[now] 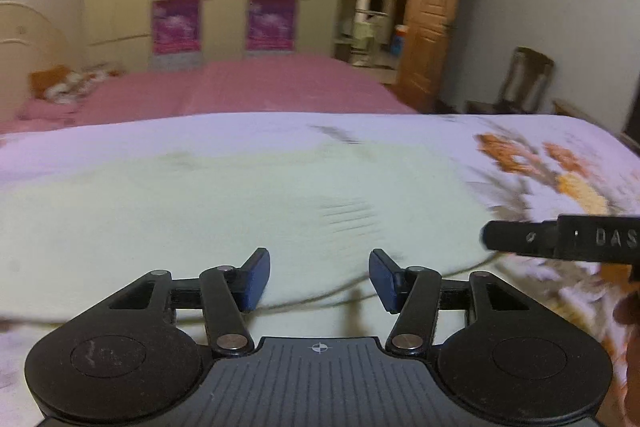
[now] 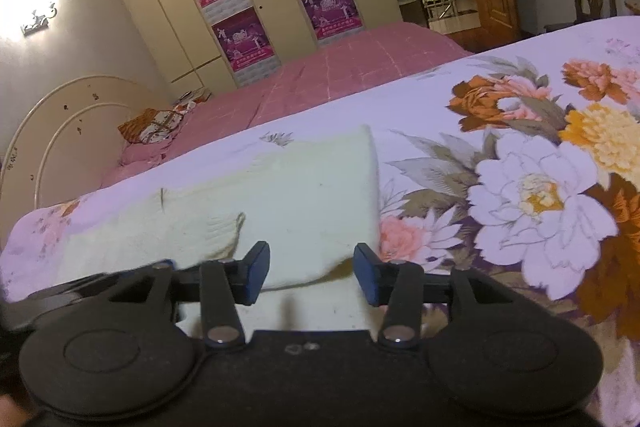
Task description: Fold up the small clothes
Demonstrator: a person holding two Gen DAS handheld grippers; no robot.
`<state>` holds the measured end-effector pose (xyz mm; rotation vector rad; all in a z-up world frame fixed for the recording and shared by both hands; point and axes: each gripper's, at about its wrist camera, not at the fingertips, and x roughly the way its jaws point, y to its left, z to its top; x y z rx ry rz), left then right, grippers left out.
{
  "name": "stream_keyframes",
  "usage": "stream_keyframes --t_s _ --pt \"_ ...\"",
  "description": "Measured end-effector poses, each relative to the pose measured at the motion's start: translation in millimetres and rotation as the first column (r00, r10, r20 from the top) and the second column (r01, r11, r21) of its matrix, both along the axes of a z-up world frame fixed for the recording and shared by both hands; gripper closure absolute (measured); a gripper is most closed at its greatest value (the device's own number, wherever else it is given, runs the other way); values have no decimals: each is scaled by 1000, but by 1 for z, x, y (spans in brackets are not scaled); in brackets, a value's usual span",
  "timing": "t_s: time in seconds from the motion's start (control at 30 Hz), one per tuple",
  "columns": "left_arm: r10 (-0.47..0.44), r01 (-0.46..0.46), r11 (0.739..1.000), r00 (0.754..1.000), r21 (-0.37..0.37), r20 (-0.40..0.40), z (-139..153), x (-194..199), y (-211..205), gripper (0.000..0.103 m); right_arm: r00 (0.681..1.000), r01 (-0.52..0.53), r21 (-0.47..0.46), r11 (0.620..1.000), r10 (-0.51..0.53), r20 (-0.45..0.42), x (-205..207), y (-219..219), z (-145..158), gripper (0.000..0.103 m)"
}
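Folding stage: judging by the layers, the pale yellow garment (image 2: pixel 304 187) already lies doubled on the floral sheet (image 2: pixel 532 195), with a smaller flap (image 2: pixel 208 231) turned over its left part; more folds probably remain.
Garment place: flat on the sheet, toward its left end and close to its near edge, well short of the big flower print.
Left gripper (image 1: pixel 319 279): jaws spread, nothing between them, poised above the garment's near edge, likely placed to take a new hold.
Right gripper (image 2: pixel 311 275): jaws spread over the garment's near right corner; the cloth lies beneath and between the pads, which do not press on it.
Why low and forward: both tools tilt down at the cloth, as suits picking up an edge.
Right view only: sharp fold lines, the flap, the garment's straight right edge.
Left view only: blurred cloth, but the right gripper's finger (image 1: pixel 560 239) entering from the right.
Background: pink bedspread (image 2: pixel 360 63) and wardrobe (image 2: pixel 168 23).
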<state>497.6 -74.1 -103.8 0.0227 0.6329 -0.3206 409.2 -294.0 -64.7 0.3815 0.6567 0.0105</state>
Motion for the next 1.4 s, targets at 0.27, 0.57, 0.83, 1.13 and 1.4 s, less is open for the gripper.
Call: stream_keyframes --t_s 0.27,0.57,0.83,1.13,1.4 --pt "319 -317 947 948 60 -25 -11 -28 146 48 995 -84 98 992 88 -40 31 32 -23 57" --pt "322 -319 944 946 78 -34 -30 -4 155 48 991 -131 -59 990 130 -24 55 68 -14 98" --pt "276 -274 959 961 79 -19 -30 -1 149 63 998 17 -158 987 -6 69 22 16 10 99" --pt "251 -251 964 968 84 16 -20 3 140 70 999 27 -159 987 -19 51 11 10 1 99" --pt "185 -183 980 983 81 -14 -19 15 133 97 999 39 -173 984 -33 36 13 3 -2 99"
